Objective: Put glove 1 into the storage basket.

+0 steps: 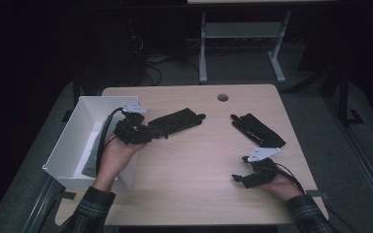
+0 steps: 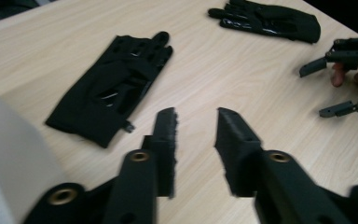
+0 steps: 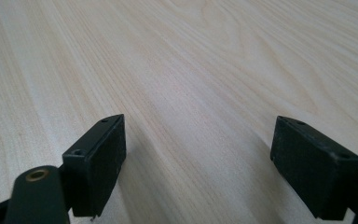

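So the person is holding the left gripper (image 1: 148, 132) right at the cuff end of a flat black fabric glove (image 1: 177, 120) on the left half of the light wooden table (image 1: 199, 165). In the left gripper view that glove (image 2: 114, 86) is lying just ahead and to the left of the jaws, which are sitting a little apart with nothing between them. Its long axis is running away from the gripper, fingers pointing far-right toward the table's middle. It's looking limp and a bit rumpled.

A second black glove (image 1: 257, 130) is lying on the right side, just beyond the right gripper (image 1: 238, 178), whose jaws are spread wide over bare wood. A white open box (image 1: 73, 141) is hanging at the table's left edge.

My guess: left one's going for the near glove.
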The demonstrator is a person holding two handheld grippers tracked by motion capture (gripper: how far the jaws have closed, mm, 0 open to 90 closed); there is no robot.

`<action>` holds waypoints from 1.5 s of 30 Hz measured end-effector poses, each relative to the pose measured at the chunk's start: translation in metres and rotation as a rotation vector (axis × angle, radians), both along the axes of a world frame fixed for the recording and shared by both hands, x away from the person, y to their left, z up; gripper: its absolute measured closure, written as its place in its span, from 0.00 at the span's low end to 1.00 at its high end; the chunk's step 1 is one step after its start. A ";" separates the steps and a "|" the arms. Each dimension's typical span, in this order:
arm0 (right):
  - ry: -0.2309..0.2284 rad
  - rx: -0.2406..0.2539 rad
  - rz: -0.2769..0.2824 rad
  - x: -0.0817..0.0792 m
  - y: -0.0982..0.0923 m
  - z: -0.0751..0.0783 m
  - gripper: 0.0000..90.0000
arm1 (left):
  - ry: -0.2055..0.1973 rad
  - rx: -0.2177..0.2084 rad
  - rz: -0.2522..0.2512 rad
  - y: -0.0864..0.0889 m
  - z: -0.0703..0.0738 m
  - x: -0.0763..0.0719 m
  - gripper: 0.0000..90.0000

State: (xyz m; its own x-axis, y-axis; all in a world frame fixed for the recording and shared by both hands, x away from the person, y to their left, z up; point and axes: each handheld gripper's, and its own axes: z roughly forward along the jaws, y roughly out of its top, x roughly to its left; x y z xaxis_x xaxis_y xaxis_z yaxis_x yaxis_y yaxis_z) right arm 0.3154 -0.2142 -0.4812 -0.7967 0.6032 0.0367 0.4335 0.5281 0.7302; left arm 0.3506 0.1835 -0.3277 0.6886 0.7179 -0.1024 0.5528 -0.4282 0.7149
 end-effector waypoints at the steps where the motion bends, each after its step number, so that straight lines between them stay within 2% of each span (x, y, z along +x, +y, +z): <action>1: 0.000 0.000 0.000 0.000 0.000 0.000 0.20 | 0.002 0.004 -0.011 -0.005 -0.004 -0.001 0.69; 3: 0.000 0.000 0.000 0.000 0.000 0.000 0.20 | -0.001 0.022 -0.037 -0.015 -0.015 -0.005 0.58; 4: 0.000 0.000 0.000 0.000 0.000 0.000 0.20 | -0.001 0.022 -0.037 -0.015 -0.015 -0.005 0.55; 5: 0.000 0.000 -0.002 0.000 0.000 0.000 0.20 | -0.032 0.090 -0.052 -0.022 -0.021 -0.009 0.51; 6: 0.000 0.000 -0.002 0.000 0.000 0.000 0.20 | -0.071 0.131 -0.054 -0.025 -0.020 -0.012 0.49; 8: 0.000 0.000 -0.002 0.000 0.000 0.000 0.20 | -0.083 0.121 -0.058 -0.028 -0.020 -0.015 0.46; 9: 0.001 0.000 -0.004 0.000 0.000 0.000 0.20 | -0.070 0.089 -0.071 -0.030 -0.021 -0.017 0.45; 11: 0.001 0.000 -0.004 0.000 0.000 0.000 0.20 | -0.059 0.080 -0.079 -0.032 -0.022 -0.018 0.45; 12: 0.001 0.000 -0.004 0.000 0.000 0.000 0.20 | -0.052 0.065 -0.097 -0.035 -0.028 -0.018 0.45; 13: 0.001 0.000 -0.004 0.000 0.000 0.000 0.20 | -0.052 0.065 -0.097 -0.035 -0.028 -0.018 0.44; 15: 0.001 0.000 -0.004 0.000 0.000 0.000 0.20 | -0.022 0.052 -0.113 -0.040 -0.042 -0.020 0.42; 16: 0.001 0.000 -0.004 0.000 0.000 0.000 0.20 | -0.022 0.052 -0.113 -0.040 -0.042 -0.020 0.42; 17: 0.001 -0.001 -0.004 0.000 0.000 0.000 0.20 | -0.015 0.060 -0.125 -0.044 -0.052 -0.021 0.42; 18: 0.001 -0.001 -0.004 0.000 0.000 0.000 0.20 | -0.015 0.060 -0.125 -0.044 -0.052 -0.021 0.42; 21: 0.004 -0.005 -0.024 0.000 0.000 0.000 0.16 | 0.000 0.076 -0.149 -0.052 -0.071 -0.025 0.40; 24: 0.001 -0.008 -0.033 0.000 0.000 0.000 0.16 | -0.012 0.091 -0.166 -0.054 -0.083 -0.029 0.37; 26: 0.001 -0.008 -0.032 0.000 0.000 0.000 0.16 | -0.003 0.092 -0.174 -0.055 -0.092 -0.031 0.34; 27: 0.001 -0.007 -0.032 0.000 0.000 0.000 0.16 | -0.003 0.092 -0.174 -0.055 -0.092 -0.031 0.33; 28: 0.004 -0.007 -0.030 0.000 0.000 0.000 0.17 | -0.009 0.097 -0.182 -0.054 -0.101 -0.032 0.31; 29: 0.004 -0.007 -0.030 0.000 0.000 0.000 0.17 | -0.009 0.097 -0.182 -0.054 -0.101 -0.032 0.30; 30: 0.006 -0.009 -0.025 0.001 0.001 0.001 0.22 | -0.006 0.098 -0.191 -0.052 -0.108 -0.034 0.29; 31: 0.006 -0.009 -0.025 0.001 0.001 0.001 0.22 | -0.006 0.098 -0.191 -0.052 -0.108 -0.034 0.29; 33: 0.014 -0.024 -0.010 0.001 0.002 0.005 0.40 | 0.015 0.081 -0.194 -0.049 -0.118 -0.034 0.26; 34: 0.014 -0.024 -0.010 0.001 0.002 0.005 0.40 | 0.015 0.081 -0.194 -0.049 -0.118 -0.034 0.25; 35: 0.015 -0.026 -0.006 0.001 0.002 0.006 0.49 | 0.018 0.070 -0.191 -0.046 -0.121 -0.035 0.25; 37: -0.018 -0.031 -0.003 0.002 0.001 0.012 0.66 | 0.012 0.086 -0.193 -0.042 -0.127 -0.036 0.20; 40: -0.020 -0.020 -0.018 0.007 -0.003 0.019 0.84 | 0.004 0.093 -0.186 -0.038 -0.133 -0.039 0.18; 41: -0.020 -0.020 -0.018 0.007 -0.003 0.019 0.84 | 0.004 0.093 -0.186 -0.038 -0.133 -0.039 0.17; 42: -0.024 -0.018 -0.029 0.009 -0.004 0.021 0.90 | 0.002 0.100 -0.192 -0.038 -0.136 -0.041 0.17; 43: -0.029 -0.044 -0.061 0.016 -0.006 0.025 1.00 | 0.003 0.125 -0.202 -0.038 -0.139 -0.044 0.16; 45: -0.037 -0.053 -0.073 0.019 -0.007 0.025 1.00 | -0.003 0.135 -0.211 -0.037 -0.140 -0.045 0.15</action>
